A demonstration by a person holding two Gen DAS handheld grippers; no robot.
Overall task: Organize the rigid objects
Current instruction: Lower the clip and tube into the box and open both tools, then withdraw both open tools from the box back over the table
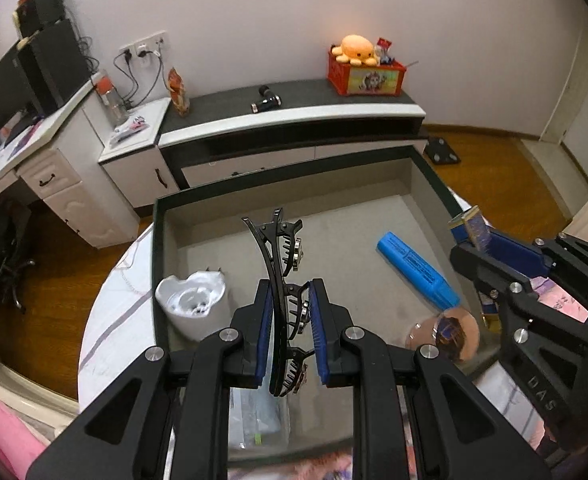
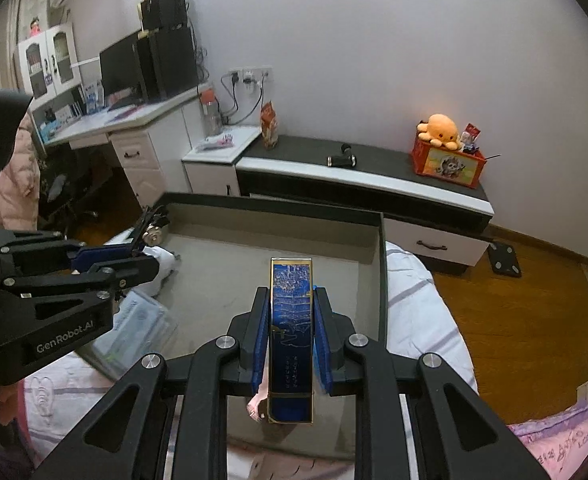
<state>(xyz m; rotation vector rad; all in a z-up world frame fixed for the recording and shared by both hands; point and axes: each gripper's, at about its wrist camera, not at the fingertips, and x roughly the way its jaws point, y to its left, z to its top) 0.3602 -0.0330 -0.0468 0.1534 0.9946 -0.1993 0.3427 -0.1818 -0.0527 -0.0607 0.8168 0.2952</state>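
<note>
My left gripper (image 1: 292, 292) is shut on a long black hair clip (image 1: 272, 248) that stands up between its blue pads, above a shallow dark-rimmed tray (image 1: 160, 240). In the tray lie a blue marker-like case (image 1: 417, 270), a white cup-shaped object (image 1: 192, 304), a round pink mirror (image 1: 451, 334) and a clear plastic pouch (image 1: 260, 416). My right gripper (image 2: 292, 300) is shut on a slim blue box with gold edging (image 2: 292, 320), held over the tray's (image 2: 382, 280) right half. Each gripper shows at the edge of the other's view: the left gripper (image 2: 142, 248), the right gripper (image 1: 467, 240).
The tray rests on a bed with a white striped cover (image 2: 417, 300). Beyond it stand a low black-and-white cabinet (image 1: 294, 120) with a red toy box (image 1: 363, 76) and an orange plush, a white desk (image 1: 42, 160) at left, and wooden floor (image 2: 525, 312).
</note>
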